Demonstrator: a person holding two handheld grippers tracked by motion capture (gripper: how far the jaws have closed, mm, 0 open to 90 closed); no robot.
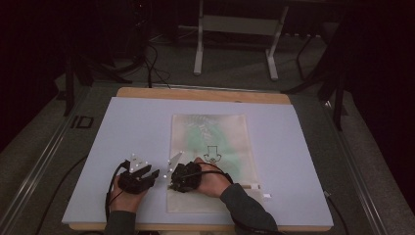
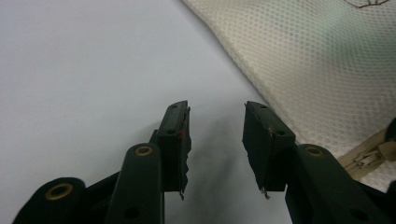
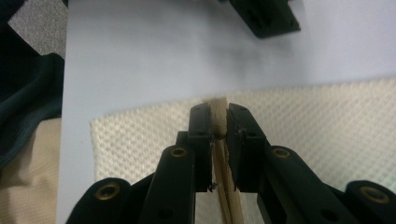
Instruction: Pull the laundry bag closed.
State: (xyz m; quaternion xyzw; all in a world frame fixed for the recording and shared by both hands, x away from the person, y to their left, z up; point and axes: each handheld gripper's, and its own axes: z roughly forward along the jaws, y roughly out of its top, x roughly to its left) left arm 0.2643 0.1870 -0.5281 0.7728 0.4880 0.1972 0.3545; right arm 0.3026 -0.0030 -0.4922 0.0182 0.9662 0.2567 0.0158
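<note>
Between the jaws of the right gripper (image 3: pixel 218 122) sits a tan strip, probably the zipper band of the mesh bag (image 1: pixel 210 147), pinched tight. That bag lies flat on the pale board (image 1: pixel 122 127), reaching its near edge. The left gripper (image 2: pixel 215 123) is spread and holds nothing, hovering just beside the bag's left border. I judge the zipper step is in hand; next the left should pin the fabric. Both hands lie low, forearms entering from the near edge.
</note>
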